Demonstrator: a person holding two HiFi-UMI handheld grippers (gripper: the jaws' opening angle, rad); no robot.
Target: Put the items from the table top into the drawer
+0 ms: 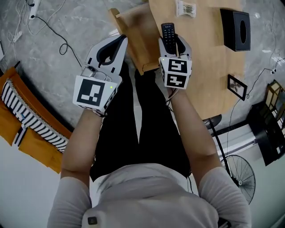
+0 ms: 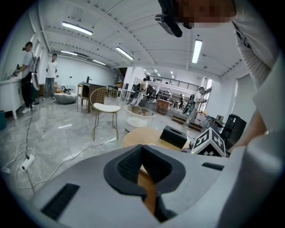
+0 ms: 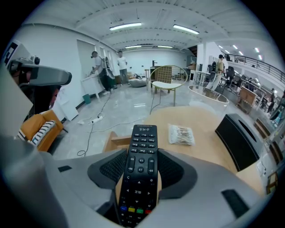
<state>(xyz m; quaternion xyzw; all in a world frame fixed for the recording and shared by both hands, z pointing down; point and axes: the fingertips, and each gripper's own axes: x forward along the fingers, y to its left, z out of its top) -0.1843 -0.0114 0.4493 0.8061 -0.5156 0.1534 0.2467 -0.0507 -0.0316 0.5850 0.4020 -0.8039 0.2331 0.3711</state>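
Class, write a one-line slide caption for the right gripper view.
Right gripper clamped on a black remote control, with the wooden table and open drawer ahead.

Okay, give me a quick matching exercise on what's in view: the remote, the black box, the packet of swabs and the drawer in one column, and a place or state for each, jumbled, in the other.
Things
1. remote
2. black box
3. packet of swabs
4. drawer

Places and states
A. pulled open at the edge of the table
B. lying flat on the table in a clear wrapper
C. clamped between the jaws of the right gripper
D. standing on the table, with a slot in its top

Pairs: 1-C, 2-D, 3-B, 4-A
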